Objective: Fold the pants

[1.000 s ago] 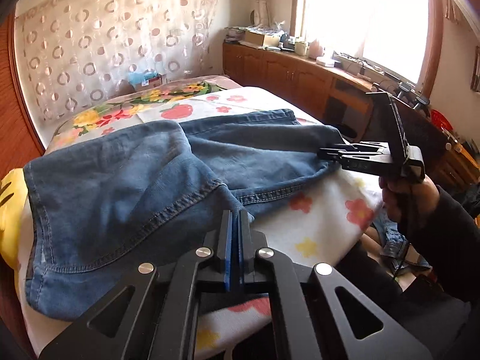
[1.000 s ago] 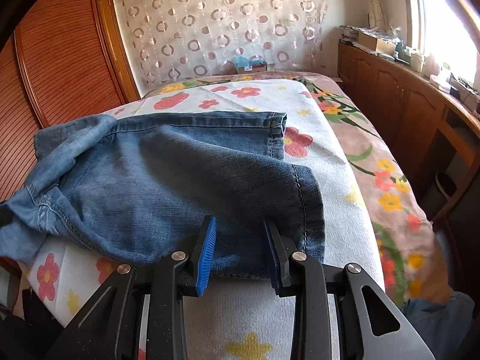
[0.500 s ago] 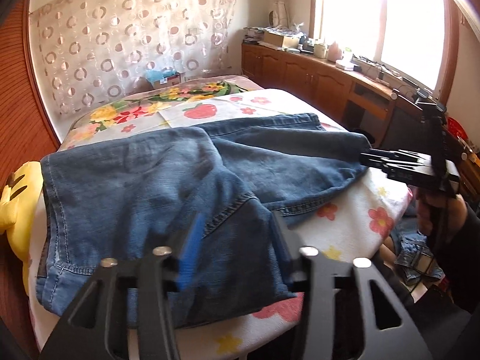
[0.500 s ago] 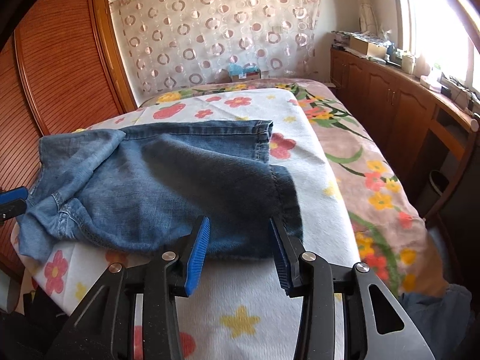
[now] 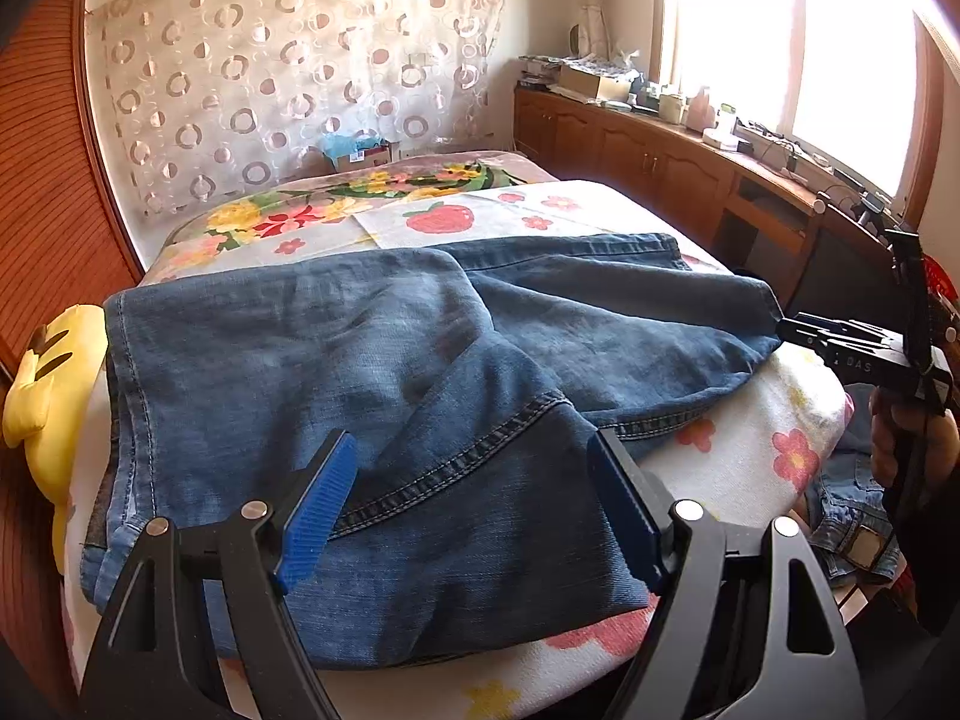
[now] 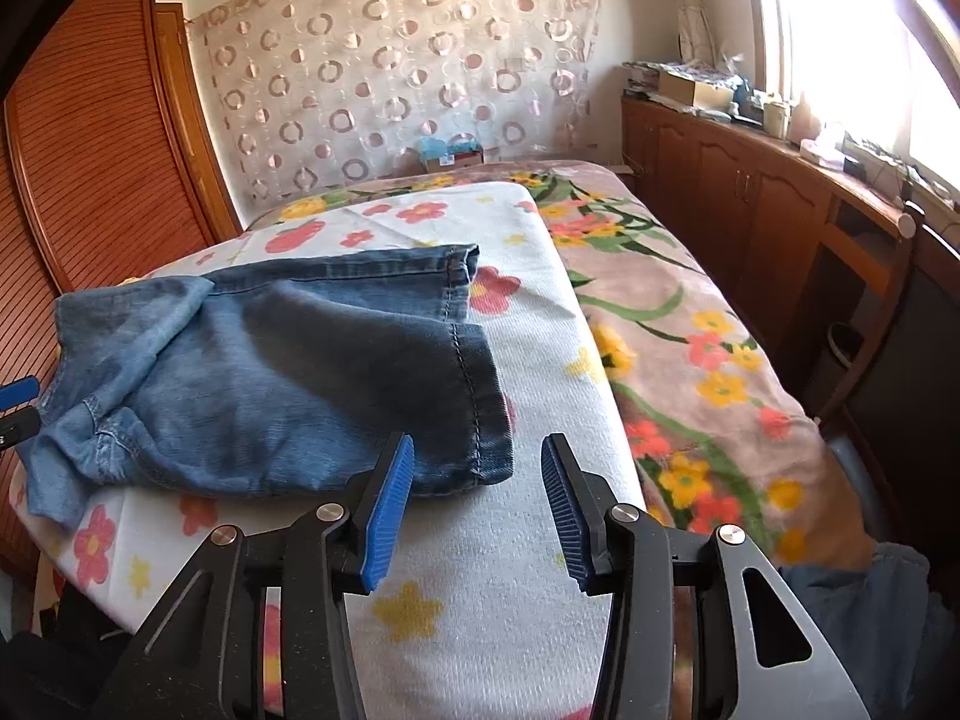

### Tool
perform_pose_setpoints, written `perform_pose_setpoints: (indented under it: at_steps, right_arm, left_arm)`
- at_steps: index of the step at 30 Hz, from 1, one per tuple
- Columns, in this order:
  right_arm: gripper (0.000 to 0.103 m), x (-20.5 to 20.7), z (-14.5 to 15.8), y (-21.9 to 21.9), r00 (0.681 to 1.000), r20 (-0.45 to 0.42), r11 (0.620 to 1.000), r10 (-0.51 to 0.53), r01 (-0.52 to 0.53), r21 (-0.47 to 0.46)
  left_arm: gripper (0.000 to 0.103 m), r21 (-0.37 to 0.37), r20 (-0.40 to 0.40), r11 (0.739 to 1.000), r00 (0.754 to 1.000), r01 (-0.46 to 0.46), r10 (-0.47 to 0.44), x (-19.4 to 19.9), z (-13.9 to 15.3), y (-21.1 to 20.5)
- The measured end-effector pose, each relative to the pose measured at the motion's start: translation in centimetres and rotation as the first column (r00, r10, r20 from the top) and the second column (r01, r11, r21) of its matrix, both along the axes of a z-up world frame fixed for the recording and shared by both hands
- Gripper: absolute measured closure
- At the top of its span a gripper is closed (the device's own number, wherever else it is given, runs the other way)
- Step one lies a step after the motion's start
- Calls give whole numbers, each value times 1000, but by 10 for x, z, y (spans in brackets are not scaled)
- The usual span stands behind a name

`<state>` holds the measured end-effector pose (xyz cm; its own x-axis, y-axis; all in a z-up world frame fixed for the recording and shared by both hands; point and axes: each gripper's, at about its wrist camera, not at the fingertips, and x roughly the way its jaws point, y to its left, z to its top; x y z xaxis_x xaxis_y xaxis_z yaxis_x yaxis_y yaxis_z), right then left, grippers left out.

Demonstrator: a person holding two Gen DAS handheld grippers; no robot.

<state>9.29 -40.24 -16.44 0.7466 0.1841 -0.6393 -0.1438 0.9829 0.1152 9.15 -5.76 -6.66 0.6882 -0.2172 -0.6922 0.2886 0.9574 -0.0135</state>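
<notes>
Both tongs opening, jeans (image 5: pixel 372 372) near bed (image 6: pixel 492 546) edge

Spread over the bed, a white towel-like cloth (image 6: pixel 480 546) printed with red and yellow flowers, lying on a pinkish floral blanket (image 6: pixel 678 324) that shows along its far and window-side edges. At the bed's wardrobe-side edge, a yellow plush toy (image 5: pixel 45 372); against the far wall, a sheer curtain (image 5: pixel 288 72) patterned with rings, and a small box (image 5: pixel 360 153) with something blue on it at the foot of that curtain. Along the window side, a run of low wooden cabinets (image 6: pixel 738 192) with a cluttered top under the bright window (image 5: pixel 792 30), and opposite, a slatted wooden wardrobe door (image 6: pixel 102 180).
</notes>
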Motion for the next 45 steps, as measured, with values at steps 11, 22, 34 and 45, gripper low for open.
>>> perform_pose_setpoints:
  at_steps: [11,22,34,45]
  right_arm:
    - [90,23,4,8,997,-41,997,72,-70,34]
    - [94,20,136,106,913,232,941,336,-337,-36]
    - [59,8,178,243,746,189,769,639,-622,-145]
    - [58,22,151,239,840,82,842,536,-525,-119]
  left_arm:
    - [24,-20,9,999,999,-33,34,-1,1,16]
    - [24,-72,63,987,987,-145,150,-13,17,74]
    - [24,-110,76,969,970,-223,232,-21,18,120]
    - [24,-100,36,975,978,-199,204,-10,-3,112]
